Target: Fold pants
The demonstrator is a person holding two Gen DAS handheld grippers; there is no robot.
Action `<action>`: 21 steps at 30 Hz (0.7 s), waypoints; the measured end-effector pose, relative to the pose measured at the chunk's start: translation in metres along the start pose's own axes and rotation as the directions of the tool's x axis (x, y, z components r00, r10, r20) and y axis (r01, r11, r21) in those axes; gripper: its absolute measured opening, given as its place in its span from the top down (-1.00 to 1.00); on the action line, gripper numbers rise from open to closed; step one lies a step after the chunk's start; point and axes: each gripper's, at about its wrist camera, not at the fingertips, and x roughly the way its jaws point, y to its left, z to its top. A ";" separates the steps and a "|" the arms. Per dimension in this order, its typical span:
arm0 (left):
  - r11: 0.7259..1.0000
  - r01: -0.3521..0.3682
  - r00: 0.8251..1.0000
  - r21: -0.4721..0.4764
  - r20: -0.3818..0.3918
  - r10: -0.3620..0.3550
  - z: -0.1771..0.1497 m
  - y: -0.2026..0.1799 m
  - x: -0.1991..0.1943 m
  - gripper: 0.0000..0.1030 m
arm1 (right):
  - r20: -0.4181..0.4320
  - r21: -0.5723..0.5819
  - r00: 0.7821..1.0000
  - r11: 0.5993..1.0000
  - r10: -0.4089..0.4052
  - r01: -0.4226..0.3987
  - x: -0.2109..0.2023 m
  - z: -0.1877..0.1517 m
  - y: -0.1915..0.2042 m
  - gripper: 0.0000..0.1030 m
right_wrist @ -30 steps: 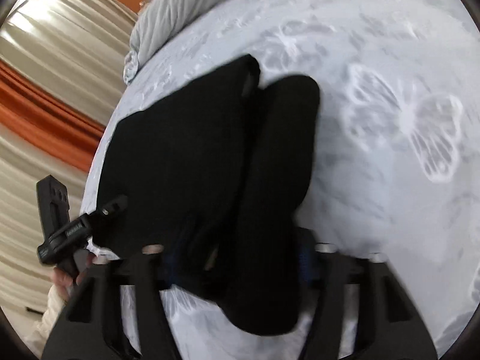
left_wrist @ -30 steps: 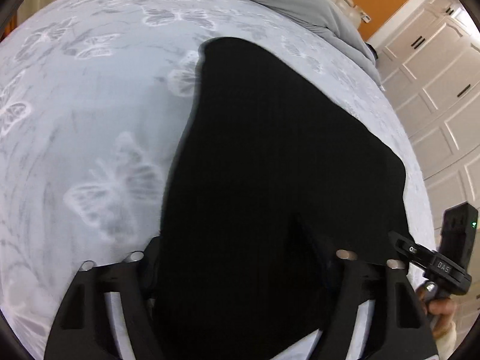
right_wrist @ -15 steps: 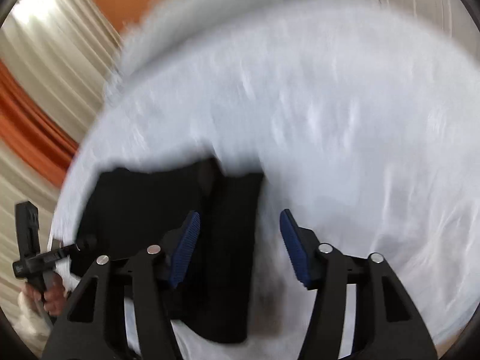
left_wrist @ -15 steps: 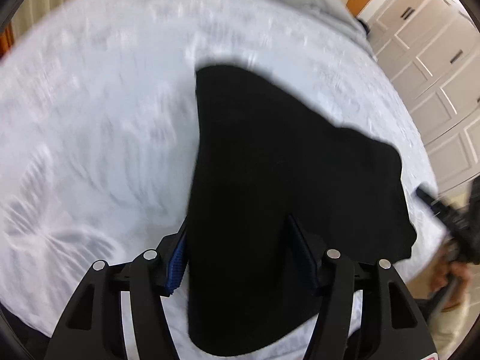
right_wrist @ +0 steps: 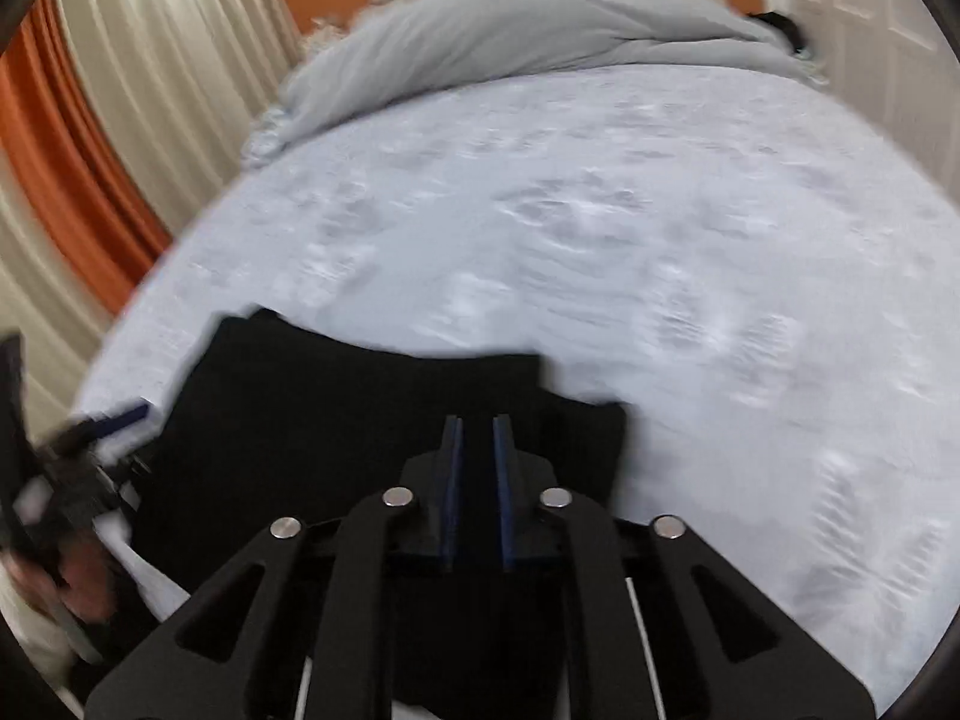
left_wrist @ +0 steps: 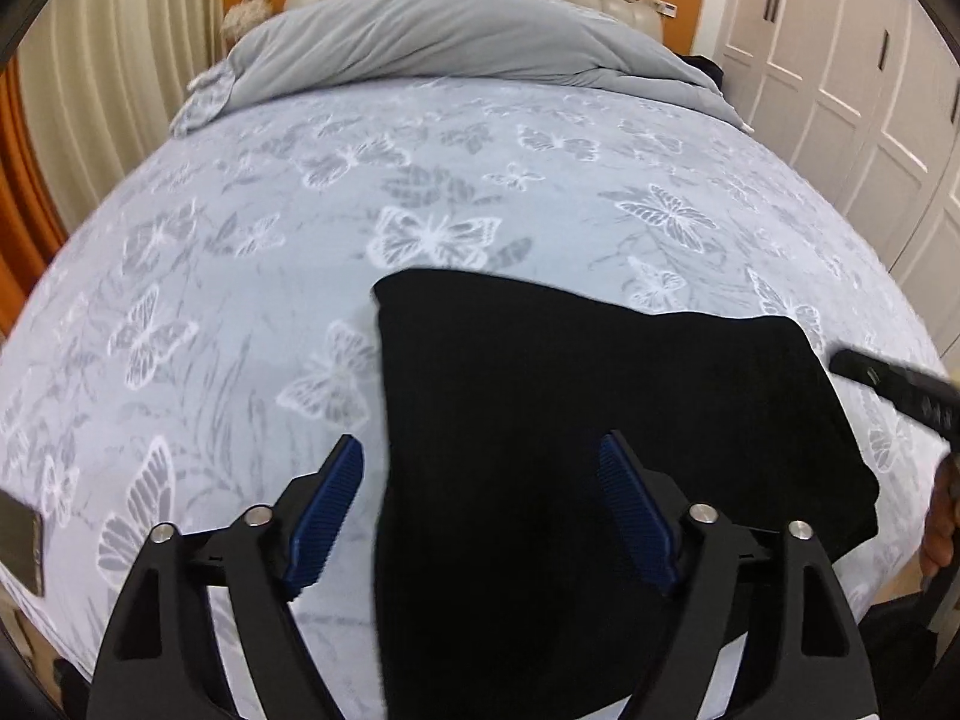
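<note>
The black pants (left_wrist: 570, 420) lie folded flat on the bed near its front edge; they also show in the right wrist view (right_wrist: 336, 420). My left gripper (left_wrist: 483, 504) is open and empty, raised above the near part of the pants. My right gripper (right_wrist: 478, 438) has its jaws nearly together with a thin gap and nothing between them, raised over the pants' right end. The right gripper's body shows at the right edge of the left wrist view (left_wrist: 888, 384).
The bed has a pale blue sheet with butterflies (left_wrist: 432, 234). A grey duvet (left_wrist: 456, 42) is bunched at the headboard. White cupboard doors (left_wrist: 870, 90) stand on the right, orange and cream curtains (right_wrist: 90, 150) on the left.
Both grippers let go of the pants and pulled back and up from the bed. The right gripper's jaws went from open to nearly shut. The pants stay folded.
</note>
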 end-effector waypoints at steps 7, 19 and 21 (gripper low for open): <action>0.973 0.137 0.979 -0.184 -0.122 -0.161 -0.037 0.043 0.002 -0.67 | -0.083 0.211 0.967 0.953 0.239 -0.218 0.000 -0.058 -0.039 -0.49; 0.878 0.298 0.905 -0.375 -0.181 -0.385 -0.051 0.042 0.035 -0.77 | -0.098 0.319 0.939 0.905 0.328 -0.283 0.029 -0.060 -0.009 -0.91; 0.902 0.260 0.926 -0.346 -0.176 -0.334 -0.046 0.032 0.038 -0.77 | -0.086 0.348 0.946 0.899 0.314 -0.266 0.040 -0.057 -0.010 -0.91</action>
